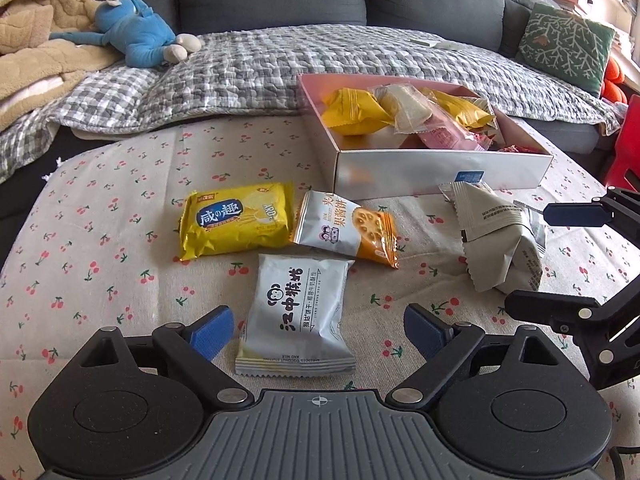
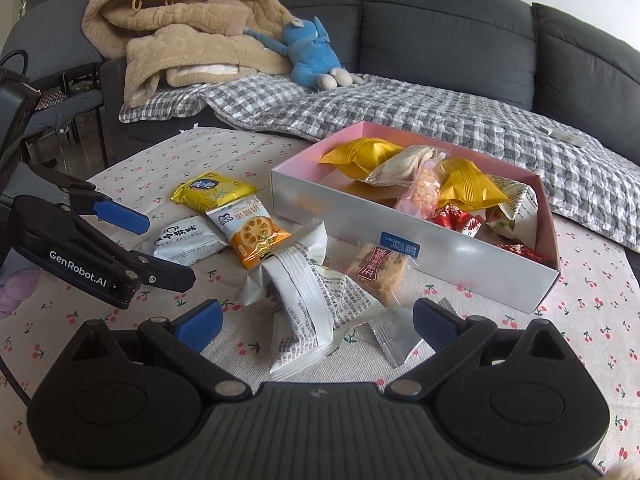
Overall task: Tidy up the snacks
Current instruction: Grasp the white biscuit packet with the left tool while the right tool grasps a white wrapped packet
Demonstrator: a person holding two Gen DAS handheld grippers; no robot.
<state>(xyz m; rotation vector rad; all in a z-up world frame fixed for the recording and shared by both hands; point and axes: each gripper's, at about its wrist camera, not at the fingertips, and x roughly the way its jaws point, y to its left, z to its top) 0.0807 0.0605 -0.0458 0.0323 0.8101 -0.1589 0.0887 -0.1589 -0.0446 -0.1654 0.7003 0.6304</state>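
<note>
So the snacks are split between the table and a shallow white box with a pink inside (image 2: 472,258), which sits toward the sofa side of the cherry-print tablecloth (image 1: 100,248) and already holds a heap of yellow, clear and red wrappers. Loose in front of it: a shiny yellow cracker pack (image 1: 236,220), an orange-and-white jam biscuit pack (image 1: 348,229) touching its right edge, and a flat silver-white biscuit pack (image 1: 298,314) lying right between the left gripper (image 1: 318,332), whose blue pads (image 1: 210,336) stand wide apart on either side without touching it. Over to the right, a crumpled white pack with small print (image 2: 308,304) sits between the right gripper (image 2: 318,326) fingers, also spread wide, nothing pinched. A brown square cake in clear wrap (image 2: 378,272) leans by the box wall, and a small silver sachet (image 2: 394,338) lies just beside the crumpled pack. Behind it all there's a grey sofa (image 2: 440,32), checked quilt (image 1: 260,68), blue plush toy (image 1: 132,36) and a beige blanket (image 2: 180,28), all well clear of the table.
</note>
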